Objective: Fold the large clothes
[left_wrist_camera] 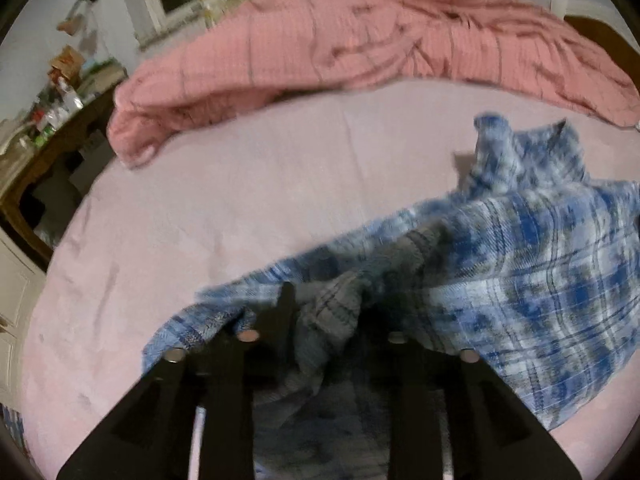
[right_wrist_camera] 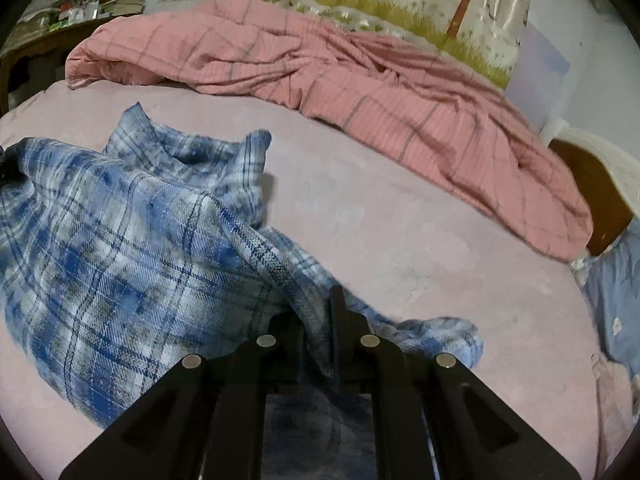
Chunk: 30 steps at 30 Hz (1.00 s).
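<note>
A blue and white plaid shirt (left_wrist_camera: 520, 248) lies rumpled on the pale pink bed sheet (left_wrist_camera: 208, 208), its collar standing up at the far end. My left gripper (left_wrist_camera: 326, 312) is shut on a fold of the shirt's left edge, with cloth bunched between the fingers. In the right wrist view the same shirt (right_wrist_camera: 120, 248) spreads to the left. My right gripper (right_wrist_camera: 316, 316) is shut on a fold of its right edge, and the cloth rises in a ridge toward the jaws. Both hold the cloth a little above the sheet (right_wrist_camera: 420, 240).
A crumpled pink checked duvet (left_wrist_camera: 360, 44) lies across the far side of the bed (right_wrist_camera: 380, 100). A cluttered wooden desk (left_wrist_camera: 52, 120) stands left of the bed. A blue pillow (right_wrist_camera: 616, 300) and wooden headboard (right_wrist_camera: 592, 196) are at the right.
</note>
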Each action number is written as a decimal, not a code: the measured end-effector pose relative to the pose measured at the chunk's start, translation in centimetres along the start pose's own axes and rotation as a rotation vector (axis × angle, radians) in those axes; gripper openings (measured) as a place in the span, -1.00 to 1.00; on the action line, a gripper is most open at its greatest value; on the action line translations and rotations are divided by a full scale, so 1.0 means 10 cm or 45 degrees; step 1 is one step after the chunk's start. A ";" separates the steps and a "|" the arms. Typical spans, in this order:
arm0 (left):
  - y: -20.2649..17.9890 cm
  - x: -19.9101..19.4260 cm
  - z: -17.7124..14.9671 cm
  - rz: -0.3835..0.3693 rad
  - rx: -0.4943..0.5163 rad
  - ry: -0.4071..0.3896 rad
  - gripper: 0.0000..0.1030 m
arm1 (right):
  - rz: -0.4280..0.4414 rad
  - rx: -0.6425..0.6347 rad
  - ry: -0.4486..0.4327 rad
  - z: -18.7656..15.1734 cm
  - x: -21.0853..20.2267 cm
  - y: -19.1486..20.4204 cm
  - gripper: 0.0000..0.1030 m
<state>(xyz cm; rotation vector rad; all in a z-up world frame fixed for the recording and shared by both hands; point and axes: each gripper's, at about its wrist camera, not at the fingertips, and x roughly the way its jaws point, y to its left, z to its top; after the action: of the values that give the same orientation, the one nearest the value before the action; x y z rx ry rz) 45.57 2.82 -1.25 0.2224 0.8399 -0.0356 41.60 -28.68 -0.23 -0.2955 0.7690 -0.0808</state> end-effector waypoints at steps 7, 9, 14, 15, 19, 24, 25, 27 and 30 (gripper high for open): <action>0.36 -0.58 0.00 -0.008 -0.123 -0.254 0.65 | 0.121 0.135 -0.039 0.06 -0.27 -0.28 -0.76; 0.45 -0.67 0.00 -0.017 -0.161 -0.269 0.65 | 0.153 0.146 -0.038 0.05 -0.31 -0.30 -0.68; 0.53 -0.79 -0.06 -0.029 -0.191 -0.269 0.67 | 0.148 0.197 -0.152 0.01 -0.46 -0.33 0.73; 0.53 -0.79 -0.09 -0.028 -0.196 -0.264 0.69 | 0.132 0.188 -0.190 0.00 -0.51 -0.33 0.73; 0.64 -0.63 -0.20 -0.026 -0.258 -0.194 0.70 | 0.148 0.225 -0.212 0.00 -0.64 -0.46 0.73; 0.83 -0.33 -0.34 -0.038 -0.380 -0.076 0.70 | 0.258 0.391 -0.175 -0.12 -0.71 -0.83 0.73; 0.88 -0.27 -0.35 -0.053 -0.417 -0.068 0.70 | 0.294 0.451 -0.154 -0.18 -0.67 -0.94 0.73; 0.97 -0.15 -0.37 -0.119 -0.492 -0.056 0.68 | 0.355 0.551 -0.095 -0.27 -0.52 -1.08 0.73; 1.09 0.06 -0.39 -0.272 -0.610 -0.020 0.51 | 0.434 0.720 -0.014 -0.42 -0.21 -1.27 0.73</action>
<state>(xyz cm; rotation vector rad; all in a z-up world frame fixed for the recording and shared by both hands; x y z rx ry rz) 44.46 14.28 -2.25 -0.3182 0.8296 -0.0353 37.64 -41.40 2.06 0.3722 0.7448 0.0274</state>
